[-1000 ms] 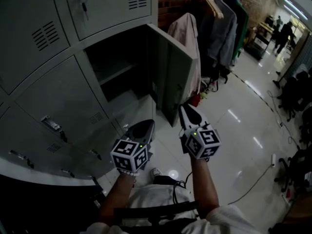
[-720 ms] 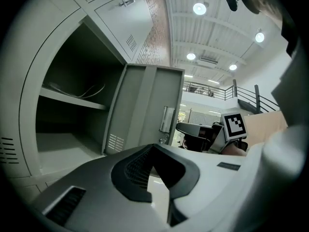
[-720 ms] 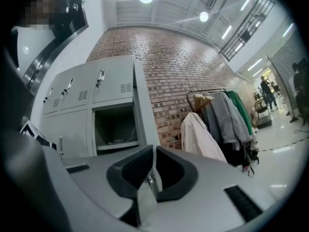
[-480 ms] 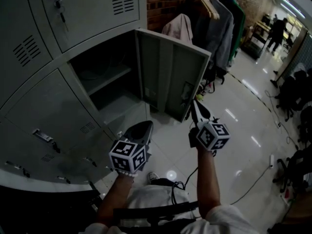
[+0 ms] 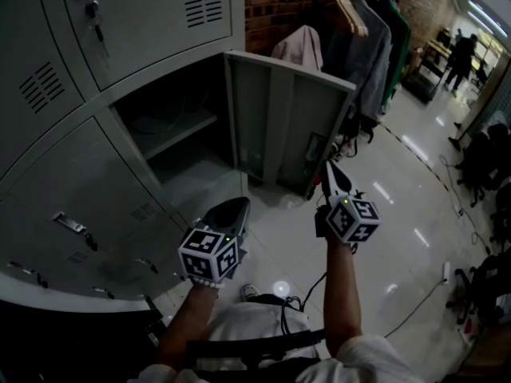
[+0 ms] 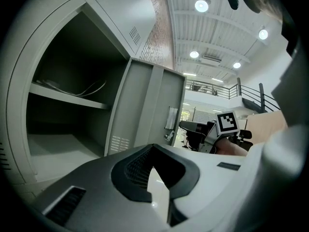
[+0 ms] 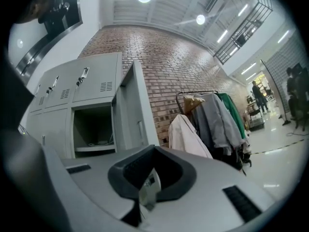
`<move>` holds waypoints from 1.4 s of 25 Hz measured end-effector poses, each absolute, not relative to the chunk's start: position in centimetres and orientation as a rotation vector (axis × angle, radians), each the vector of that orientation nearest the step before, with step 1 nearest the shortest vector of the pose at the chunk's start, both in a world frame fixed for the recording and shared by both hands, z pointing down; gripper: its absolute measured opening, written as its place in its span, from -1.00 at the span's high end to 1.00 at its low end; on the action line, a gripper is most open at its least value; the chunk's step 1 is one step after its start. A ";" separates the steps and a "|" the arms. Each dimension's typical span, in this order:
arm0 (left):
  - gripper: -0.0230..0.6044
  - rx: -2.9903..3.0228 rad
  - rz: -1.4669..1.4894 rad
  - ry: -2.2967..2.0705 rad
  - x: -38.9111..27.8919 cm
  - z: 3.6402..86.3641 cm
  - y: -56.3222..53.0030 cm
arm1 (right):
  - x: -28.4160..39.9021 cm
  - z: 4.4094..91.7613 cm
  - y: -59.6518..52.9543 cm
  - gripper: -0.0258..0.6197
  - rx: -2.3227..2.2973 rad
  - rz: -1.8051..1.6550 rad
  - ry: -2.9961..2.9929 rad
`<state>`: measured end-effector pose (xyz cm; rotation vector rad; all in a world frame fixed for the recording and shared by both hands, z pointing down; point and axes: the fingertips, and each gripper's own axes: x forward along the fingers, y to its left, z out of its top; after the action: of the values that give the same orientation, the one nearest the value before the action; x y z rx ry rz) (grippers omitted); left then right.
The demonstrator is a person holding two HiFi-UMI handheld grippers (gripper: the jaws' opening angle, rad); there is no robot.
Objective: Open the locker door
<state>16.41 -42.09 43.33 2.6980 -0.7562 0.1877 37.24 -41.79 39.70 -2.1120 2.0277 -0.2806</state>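
The door (image 5: 279, 118) hangs from the right edge of the open compartment (image 5: 172, 146) in the lockers (image 5: 152, 14). It stands swung well out with its long axis upright. Its free edge, which carries the latch (image 5: 316, 146), points away from the lockers into the room. The right gripper (image 5: 328, 168) sits just beside the lower corner of that free edge. Its jaws have just been closing and now stand together, with nothing clearly gripped; whether the tip touches the door cannot be told. The left gripper (image 5: 242, 203) hangs below the compartment's lower edge, pointing toward it, with its jaws together and empty.
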 end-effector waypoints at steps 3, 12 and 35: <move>0.93 2.695 0.181 -0.769 16.4 43.2 -42.0 | 37.1 39.6 -41.8 0.90 -2.128 -0.272 2.033; 0.93 2.711 0.202 -0.816 15.7 43.3 -40.9 | 35.6 39.1 -40.7 0.90 -2.316 -0.150 2.075; 0.93 2.572 0.118 -0.885 4.6 45.2 -24.1 | 14.0 44.2 -22.9 0.91 -2.026 -0.445 2.473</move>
<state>4.62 -24.05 45.16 2.5716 -0.8850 0.1183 13.96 -22.88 44.19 -2.0263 2.4728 -0.4451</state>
